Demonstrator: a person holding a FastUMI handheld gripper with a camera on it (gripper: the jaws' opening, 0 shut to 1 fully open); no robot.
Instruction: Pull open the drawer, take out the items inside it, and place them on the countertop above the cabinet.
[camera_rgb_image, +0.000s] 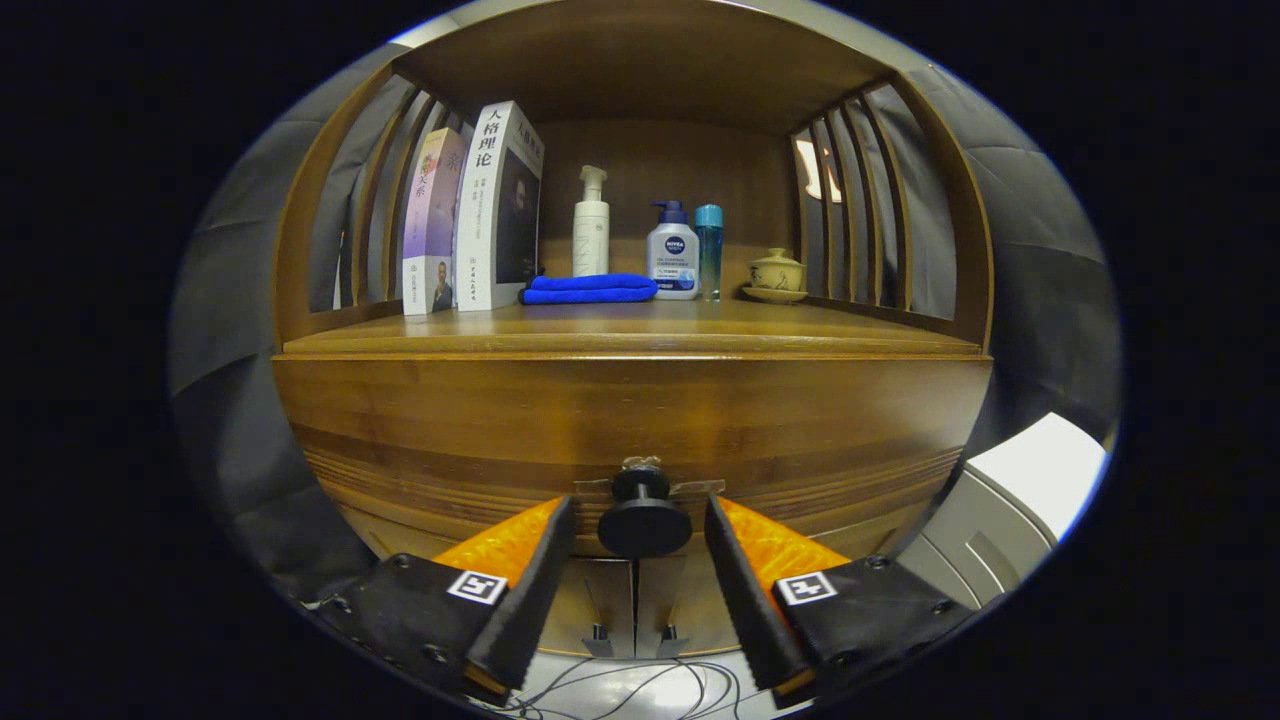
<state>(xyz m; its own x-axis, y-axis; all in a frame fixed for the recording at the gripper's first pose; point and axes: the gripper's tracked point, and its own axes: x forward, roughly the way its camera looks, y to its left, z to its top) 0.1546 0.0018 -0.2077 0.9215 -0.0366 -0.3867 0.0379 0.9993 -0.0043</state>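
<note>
The gripper (640, 535) stood with its fingers apart, one on each side of the black drawer knob (644, 518), neither yet pressing it. To do this step well, I judged, the fingers should close squarely on the knob's stem behind its round head, then pull straight back. The drawer (630, 420) was shut, a wide brown wooden front below the countertop (630, 335), its contents hidden

gripper (640, 525) open, straddling drawer knob (644, 527)
</note>
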